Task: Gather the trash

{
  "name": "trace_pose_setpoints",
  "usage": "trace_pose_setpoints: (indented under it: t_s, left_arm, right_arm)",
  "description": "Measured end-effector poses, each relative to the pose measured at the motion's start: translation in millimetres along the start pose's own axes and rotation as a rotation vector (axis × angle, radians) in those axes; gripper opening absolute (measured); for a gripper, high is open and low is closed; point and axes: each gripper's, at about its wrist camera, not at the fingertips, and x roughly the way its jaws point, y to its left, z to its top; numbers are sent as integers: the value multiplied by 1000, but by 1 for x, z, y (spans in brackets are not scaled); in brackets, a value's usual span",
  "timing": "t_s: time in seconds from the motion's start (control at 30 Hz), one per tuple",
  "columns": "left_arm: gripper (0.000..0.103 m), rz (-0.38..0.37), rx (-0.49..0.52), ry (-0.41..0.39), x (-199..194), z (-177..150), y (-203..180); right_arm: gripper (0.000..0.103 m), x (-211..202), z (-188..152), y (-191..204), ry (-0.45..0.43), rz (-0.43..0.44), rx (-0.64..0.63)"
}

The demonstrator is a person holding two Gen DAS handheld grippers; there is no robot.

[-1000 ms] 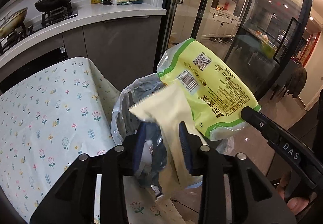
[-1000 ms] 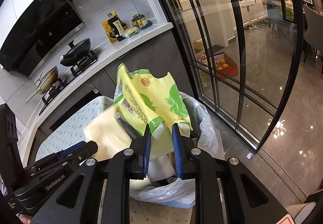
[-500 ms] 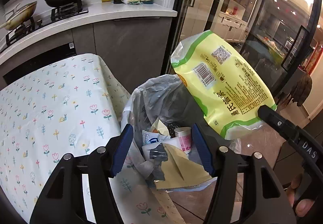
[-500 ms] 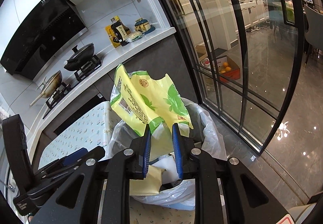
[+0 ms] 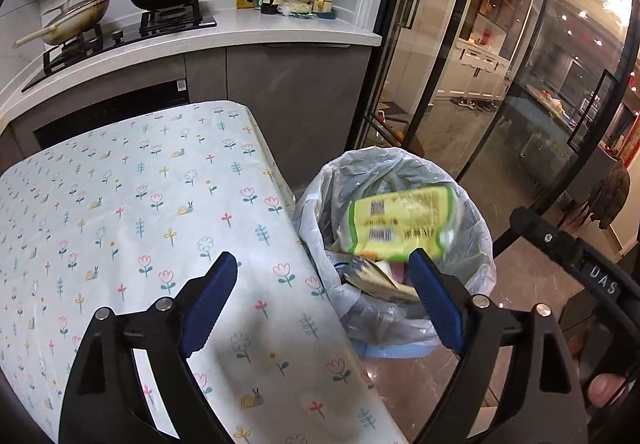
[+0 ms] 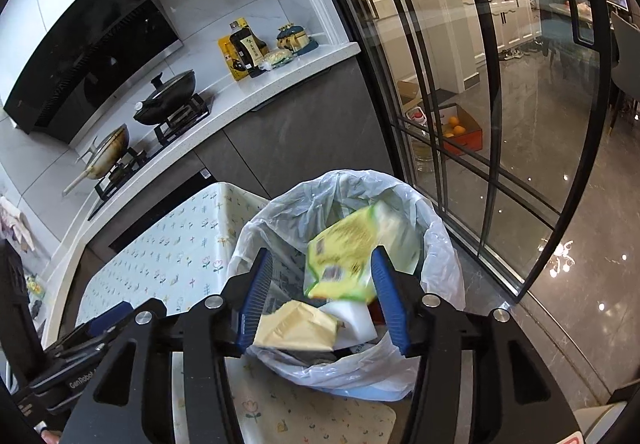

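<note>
Where the flowered tablecloth (image 5: 132, 211) ends at centre frame, bag-lined trash bin (image 5: 476, 244) beside it, yellow-green packet (image 5: 400, 224) blurred over cream wrapper (image 6: 296, 328) and white scraps inside, left gripper (image 5: 320, 304) opening wide, empty, right gripper (image 6: 324, 296) opening, packet loose between its jaws.

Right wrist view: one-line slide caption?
Right gripper opening above the lined trash bin as the blurred green-and-yellow snack bag drops in.
</note>
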Motion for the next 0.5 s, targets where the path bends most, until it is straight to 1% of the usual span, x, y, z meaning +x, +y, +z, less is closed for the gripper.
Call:
trace_pose_setpoints:
  t_s: [0.1,0.2,0.33,0.37,0.47,0.5]
  left_arm:
    - [91,1,-4,-1,-8,-4,1]
    - [91,2,-1,-12,-18,-11,-1]
    - [92,23,-3,-22,-32,-20,-1]
    - [92,30,-5,-21,-36,-22,0]
    - [93,62,-7,-25,-45,-28,2]
    - [93,69,-12,-25,-47,-29,4]
  right_arm:
    - [59,-11,-4,7,-5,-9,-29]
    - [64,-20,-12,16,6,-21,-64]
    - [68,-34,-27,30,28,-28,-115]
    - [69,-38,-30,32,29,-32,-128]
    - [70,-47,-40,43,40,-46,-177]
    - [73,-49,-42,46,42,-50,-190]
